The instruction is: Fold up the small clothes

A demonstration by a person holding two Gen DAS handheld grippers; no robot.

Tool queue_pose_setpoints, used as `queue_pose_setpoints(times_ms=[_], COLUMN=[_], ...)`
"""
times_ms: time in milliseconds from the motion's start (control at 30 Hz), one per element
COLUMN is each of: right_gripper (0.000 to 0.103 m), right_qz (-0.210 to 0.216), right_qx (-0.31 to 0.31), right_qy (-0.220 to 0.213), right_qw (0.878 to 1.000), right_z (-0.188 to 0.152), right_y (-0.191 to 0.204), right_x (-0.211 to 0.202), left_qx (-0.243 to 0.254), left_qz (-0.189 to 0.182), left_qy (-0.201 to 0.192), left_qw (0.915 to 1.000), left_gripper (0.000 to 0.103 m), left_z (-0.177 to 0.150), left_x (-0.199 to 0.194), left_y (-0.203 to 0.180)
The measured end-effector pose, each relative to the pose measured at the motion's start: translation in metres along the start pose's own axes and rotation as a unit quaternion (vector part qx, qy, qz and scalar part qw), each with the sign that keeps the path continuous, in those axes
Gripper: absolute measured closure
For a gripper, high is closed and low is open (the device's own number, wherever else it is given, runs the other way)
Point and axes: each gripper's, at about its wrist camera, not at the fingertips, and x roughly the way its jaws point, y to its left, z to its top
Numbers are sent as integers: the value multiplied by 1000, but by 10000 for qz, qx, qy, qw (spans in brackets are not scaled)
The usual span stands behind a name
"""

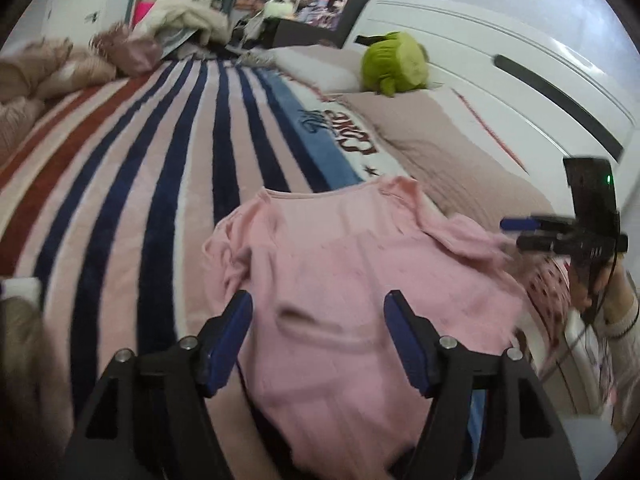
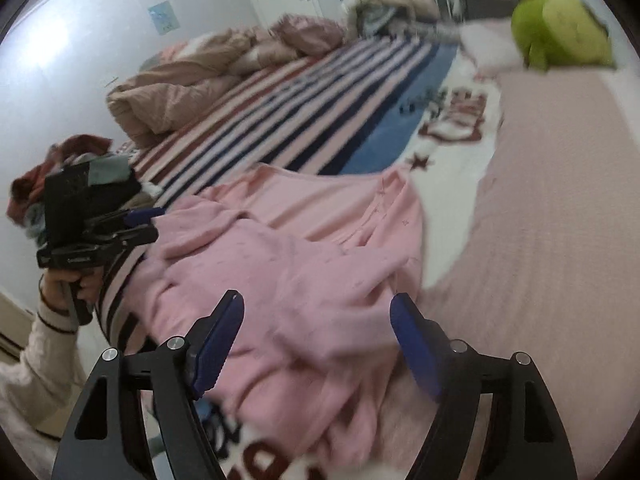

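Observation:
A small pink garment (image 1: 360,264) lies spread on the striped blanket (image 1: 160,160), slightly rumpled, with one sleeve bunched at its right. My left gripper (image 1: 318,300) hovers over its near part, open, the blue pads apart and not pressing the cloth. In the right wrist view the same pink garment (image 2: 304,248) lies creased below my right gripper (image 2: 317,299), which is also open with nothing pinched. Each gripper shows in the other's view: the right gripper (image 1: 520,233) at the garment's right edge, the left gripper (image 2: 140,225) at its left edge, held by a hand in a cream sleeve.
A green plush toy (image 1: 394,62) sits at the head of the bed by a white headboard (image 1: 500,40). A crumpled beige quilt (image 2: 180,84) lies along the far side. A pile of dark and red clothes (image 2: 60,168) sits behind the left gripper.

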Motion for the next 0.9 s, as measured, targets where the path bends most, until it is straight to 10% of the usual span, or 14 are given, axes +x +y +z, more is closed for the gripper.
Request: queue_pose_setpoints(times_ms=[67,233,533,733,833,900], right_gripper=[32,81,87,79,40,38], right_qz=[-70,426,-402,-1502,-1293,-1032], right_qx=[-150,-152,47,646,340,332], right_qy=[-153,492,796,194,56,53], right_qw=[9997,9978,9960,9864,9910,9941], right_z=[-11,-39,4,85,76,58], right_y=[15,39,7,-61,-51,-44], right_x=[-19,3,77,97,73,56], left_qx=[127,219,-153,-1085,-728,-696], left_qz=[-107,-221,521,1429,1292,1006], left_qy=[0,350,89,-240,-255,-174], left_qw=[9999,9989,9985,9835,9886,9923], left_gripper=[41,86,93,75,42,31], left_z=[-11,-37,7,79,74,60], left_x=[-13,-5,39,69,53,41], left_y=[-11,-26,-1,62,57,52])
